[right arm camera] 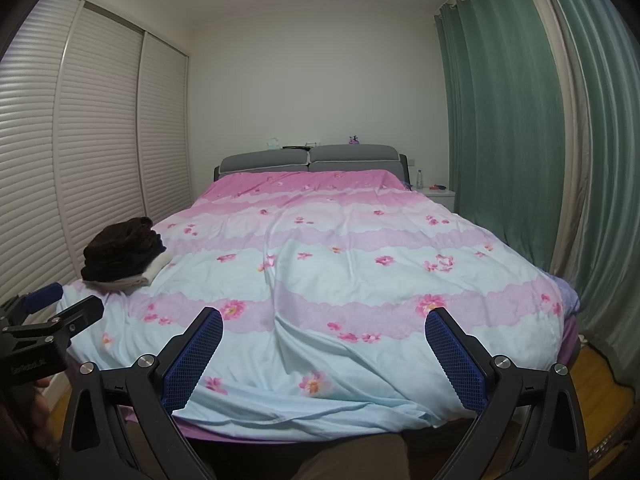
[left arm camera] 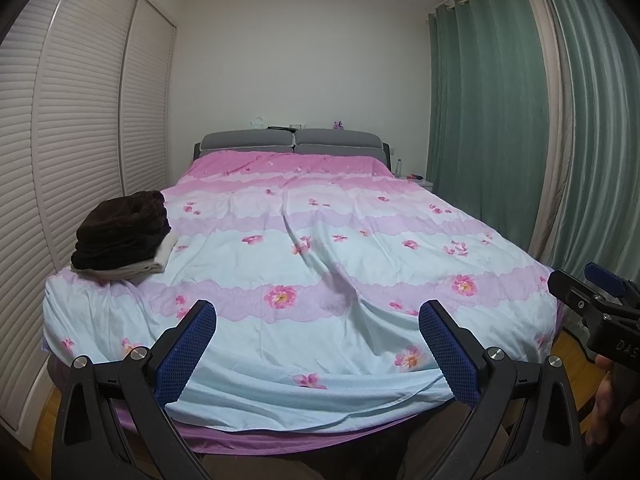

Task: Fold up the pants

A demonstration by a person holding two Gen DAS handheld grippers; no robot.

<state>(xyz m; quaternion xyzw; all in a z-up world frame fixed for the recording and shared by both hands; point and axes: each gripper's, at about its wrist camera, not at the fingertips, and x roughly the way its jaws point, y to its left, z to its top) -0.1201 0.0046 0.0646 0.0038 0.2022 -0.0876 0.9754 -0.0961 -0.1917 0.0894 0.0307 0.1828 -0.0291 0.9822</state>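
Pants (left arm camera: 122,236) sit folded on the bed (left arm camera: 320,240), both grippers spread wide.

Pink, lilac and pale-blue banded bedspread (left arm camera: 304,248) strewn with pink flowers; dark brown fuzzy folded pile (left arm camera: 122,230) on cream cloth (left arm camera: 160,260); teal curtains (left arm camera: 488,100); grey headboard (left arm camera: 292,142).

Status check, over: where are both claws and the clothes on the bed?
Left claw open, empty, at bed's foot. Right claw open, empty, alongside. Folded clothes pile on the floral cover, near-left corner, untouched. Nothing in the way.
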